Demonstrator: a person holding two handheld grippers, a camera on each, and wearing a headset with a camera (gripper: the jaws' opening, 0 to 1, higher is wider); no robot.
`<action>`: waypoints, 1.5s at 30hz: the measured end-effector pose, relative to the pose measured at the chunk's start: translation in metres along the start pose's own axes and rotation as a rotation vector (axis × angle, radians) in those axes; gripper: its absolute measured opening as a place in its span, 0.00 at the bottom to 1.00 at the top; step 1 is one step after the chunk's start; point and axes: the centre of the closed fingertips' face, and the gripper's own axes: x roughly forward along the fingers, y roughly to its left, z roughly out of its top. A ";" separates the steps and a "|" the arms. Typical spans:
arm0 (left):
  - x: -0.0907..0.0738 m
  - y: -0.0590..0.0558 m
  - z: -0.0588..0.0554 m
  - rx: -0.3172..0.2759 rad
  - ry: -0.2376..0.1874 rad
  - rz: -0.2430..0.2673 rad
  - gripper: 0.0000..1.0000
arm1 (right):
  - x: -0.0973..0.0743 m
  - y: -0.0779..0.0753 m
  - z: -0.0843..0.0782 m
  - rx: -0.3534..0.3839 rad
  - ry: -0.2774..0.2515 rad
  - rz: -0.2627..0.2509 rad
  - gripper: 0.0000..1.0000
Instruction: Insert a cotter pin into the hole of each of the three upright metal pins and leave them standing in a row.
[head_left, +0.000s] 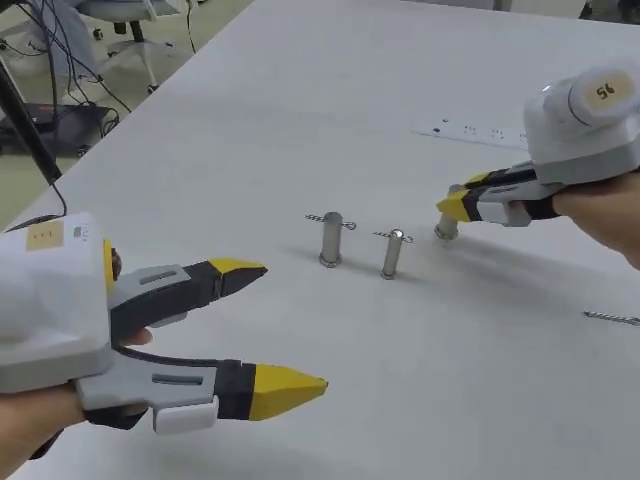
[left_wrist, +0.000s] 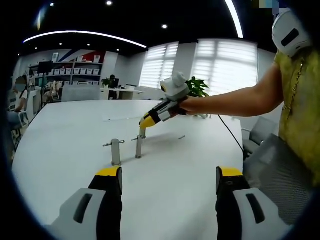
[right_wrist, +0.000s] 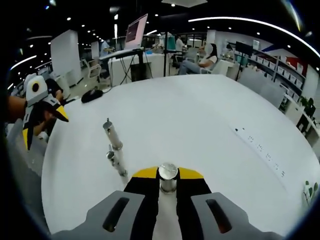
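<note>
My right claw is clamped on the third metal pin, its jaws tight on the shaft just under the head, at the 3 o'clock end of the row. I cannot tell whether the foot rests on the white desk or hangs just above it. My left claw hovers at 7 o'clock in the head view, jaws wide apart and empty, well apart from the work.

The first metal pin and the middle metal pin stand upright, each with a fitted cotter pin through its top. I see none in the one I hold.

The loose cotter pin lies flat at 4 o'clock from the held pin. I judge the main danger is my left claw crossing the row to reach it and toppling the two finished pins. The round shaft could also twist in my grip, and my jaws may cover its hole. The thin wire could skid when pinched.
</note>
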 end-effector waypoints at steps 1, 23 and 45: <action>0.002 -0.001 0.001 0.002 0.000 -0.006 0.76 | -0.006 0.002 -0.004 -0.001 0.003 0.000 0.10; -0.003 -0.028 0.012 0.078 0.028 -0.065 0.76 | -0.049 0.132 -0.027 -0.122 0.017 0.178 0.11; -0.004 -0.028 0.007 0.088 0.056 -0.066 0.74 | -0.007 0.170 -0.023 -0.207 -0.001 0.389 0.11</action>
